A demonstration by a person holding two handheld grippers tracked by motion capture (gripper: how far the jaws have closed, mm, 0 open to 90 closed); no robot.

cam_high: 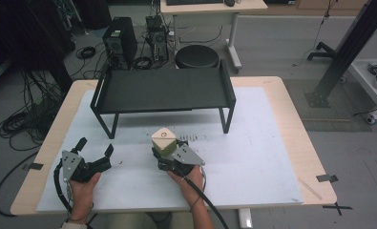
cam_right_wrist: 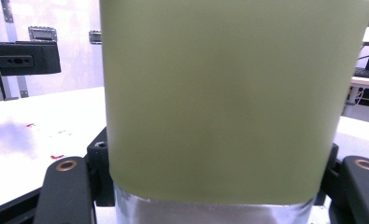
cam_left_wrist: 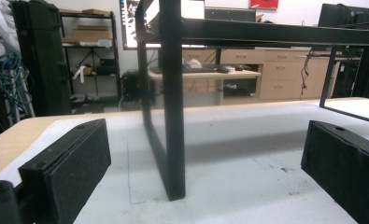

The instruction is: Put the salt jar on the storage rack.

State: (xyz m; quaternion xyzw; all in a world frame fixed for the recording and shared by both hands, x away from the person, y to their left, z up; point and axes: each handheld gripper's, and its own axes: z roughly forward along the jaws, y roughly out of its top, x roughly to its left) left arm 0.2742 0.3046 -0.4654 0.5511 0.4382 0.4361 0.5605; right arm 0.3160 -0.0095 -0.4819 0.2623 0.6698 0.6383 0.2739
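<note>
An olive-green carton (cam_high: 163, 139) with a pale top stands upright near the middle of the white mat. My right gripper (cam_high: 169, 153) is shut on its lower part, from the near side. In the right gripper view the carton (cam_right_wrist: 219, 93) is close up with a silver band at its base, and the right gripper (cam_right_wrist: 215, 163) has one jaw pressed against each side. My left gripper (cam_high: 96, 147) stands open at the front left, low over the mat with nothing in it. The left gripper (cam_left_wrist: 205, 177) faces the front left leg (cam_left_wrist: 170, 116) of a black shelf.
A low black shelf (cam_high: 162, 90) on thin legs spans the far half of the table. The white mat (cam_high: 253, 152) covers most of the wooden table top (cam_high: 291, 109). Beyond the far edge are a black stool (cam_high: 197, 56) and computer towers (cam_high: 120, 42).
</note>
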